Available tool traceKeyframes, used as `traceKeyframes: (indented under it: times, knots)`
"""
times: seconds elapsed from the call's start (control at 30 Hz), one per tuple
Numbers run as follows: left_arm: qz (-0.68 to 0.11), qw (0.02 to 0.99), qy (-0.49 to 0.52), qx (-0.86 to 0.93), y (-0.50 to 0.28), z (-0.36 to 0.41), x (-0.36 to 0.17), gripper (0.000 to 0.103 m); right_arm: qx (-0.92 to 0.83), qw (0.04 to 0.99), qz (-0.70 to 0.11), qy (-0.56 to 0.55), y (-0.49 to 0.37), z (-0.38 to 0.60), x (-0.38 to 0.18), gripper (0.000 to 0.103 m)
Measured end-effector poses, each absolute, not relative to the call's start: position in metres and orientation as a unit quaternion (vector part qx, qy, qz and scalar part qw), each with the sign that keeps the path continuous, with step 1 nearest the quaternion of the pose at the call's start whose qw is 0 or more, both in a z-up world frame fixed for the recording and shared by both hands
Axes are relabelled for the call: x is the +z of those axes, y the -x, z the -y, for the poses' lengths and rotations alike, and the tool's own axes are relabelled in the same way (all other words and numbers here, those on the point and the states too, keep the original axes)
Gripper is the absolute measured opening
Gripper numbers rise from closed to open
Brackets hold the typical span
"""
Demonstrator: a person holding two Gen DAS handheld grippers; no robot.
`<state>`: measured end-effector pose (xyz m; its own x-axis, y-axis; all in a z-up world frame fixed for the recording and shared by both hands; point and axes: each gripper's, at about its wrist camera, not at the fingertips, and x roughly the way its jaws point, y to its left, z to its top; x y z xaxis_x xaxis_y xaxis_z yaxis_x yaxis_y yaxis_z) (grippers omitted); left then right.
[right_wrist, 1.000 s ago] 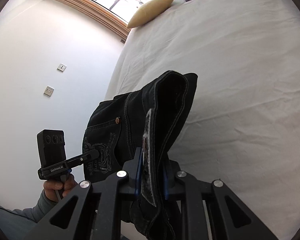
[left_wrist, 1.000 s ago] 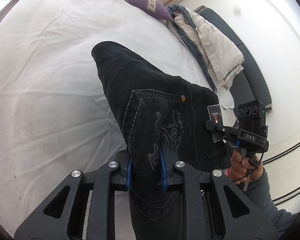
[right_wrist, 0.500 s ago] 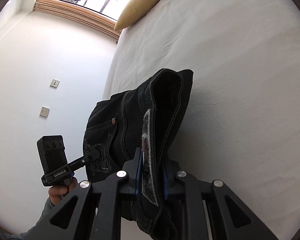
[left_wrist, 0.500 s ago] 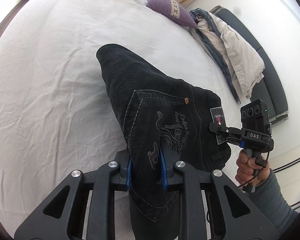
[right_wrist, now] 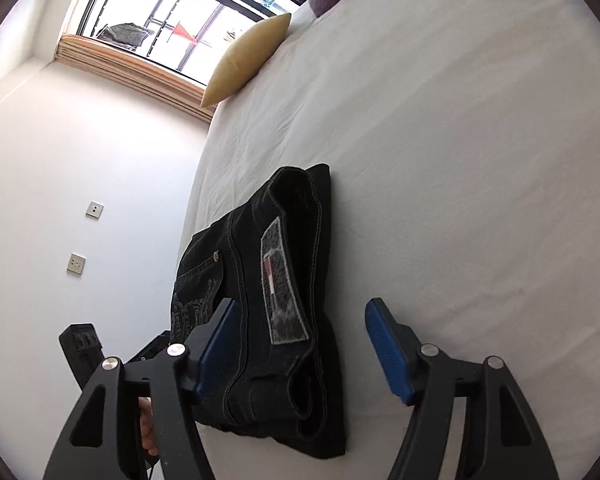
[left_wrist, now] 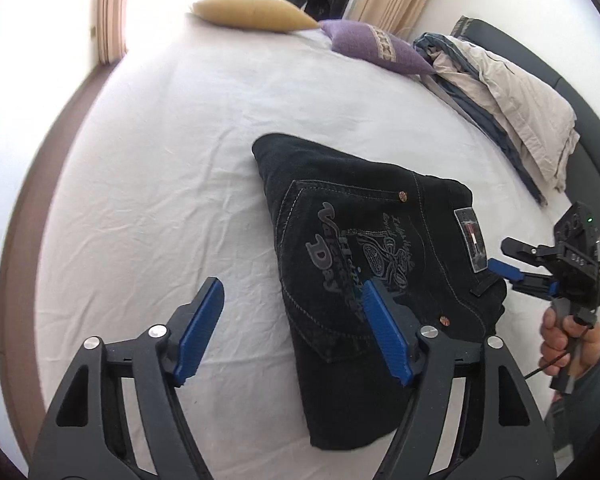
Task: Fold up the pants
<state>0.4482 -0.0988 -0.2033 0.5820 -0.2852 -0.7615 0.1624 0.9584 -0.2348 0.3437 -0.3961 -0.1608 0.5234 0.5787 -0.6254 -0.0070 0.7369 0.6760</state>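
Note:
The black jeans (left_wrist: 364,264) lie folded into a compact stack on the white bed sheet (left_wrist: 160,200), back pocket and waistband patch facing up. My left gripper (left_wrist: 292,304) is open and empty just above the pocket end; its right finger hangs over the fabric. My right gripper (right_wrist: 300,320) is open and empty, its jaws spread on either side of the waistband end of the jeans (right_wrist: 276,288). The right gripper also shows in the left wrist view (left_wrist: 512,260), at the waistband edge.
A yellow pillow (left_wrist: 252,12) and a purple pillow (left_wrist: 376,48) lie at the head of the bed. A crumpled beige and blue duvet (left_wrist: 512,92) is piled along the right side by a dark headboard. A white wall with switches (right_wrist: 76,264) borders the bed.
Both grippers were shut on the jeans and holding them up; now both have opened and let go. The jeans have dropped flat onto the bed.

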Motion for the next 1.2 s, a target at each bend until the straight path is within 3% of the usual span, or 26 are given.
traceKeyframes:
  times: [0.07, 0.13, 0.27, 0.37, 0.4, 0.53, 0.73, 0.87, 1.2]
  knots:
    - [-0.398, 0.911, 0.036, -0.1, -0.417, 0.105, -0.184, 0.092, 0.159, 0.84, -0.446, -0.266, -0.32, 0.387, -0.142, 0.07]
    - [-0.367, 0.926, 0.017, -0.084, -0.386, 0.111, -0.168, 0.103, 0.137, 0.865, -0.429, -0.222, -0.29, 0.376, -0.123, 0.073]
    - [-0.308, 0.951, -0.018, -0.032, -0.324, 0.131, -0.132, 0.103, 0.106, 0.913, -0.372, -0.13, -0.227, 0.344, -0.082, 0.081]
    - [-0.277, 0.96, -0.03, 0.007, -0.283, 0.141, -0.106, 0.103, 0.095, 0.939, -0.318, -0.087, -0.183, 0.326, -0.053, 0.101]
    - [-0.265, 0.963, -0.039, 0.02, -0.267, 0.144, -0.096, 0.103, 0.094, 0.945, -0.302, -0.079, -0.17, 0.322, -0.046, 0.102]
    - [-0.234, 0.97, -0.06, 0.011, -0.213, 0.158, -0.063, 0.103, 0.086, 0.955, -0.278, -0.052, -0.138, 0.304, -0.018, 0.103]
    - [-0.287, 0.958, -0.009, 0.004, -0.181, 0.159, -0.038, 0.103, 0.064, 0.962, -0.26, -0.047, -0.103, 0.3, 0.012, 0.103]
    - [-0.337, 0.941, 0.01, 0.004, -0.183, 0.162, -0.037, 0.103, 0.039, 0.964, -0.262, -0.026, -0.087, 0.293, 0.027, 0.103]
    - [-0.376, 0.927, 0.007, 0.003, -0.194, 0.174, -0.058, 0.103, 0.018, 0.95, -0.311, -0.02, -0.087, 0.276, 0.018, 0.103]
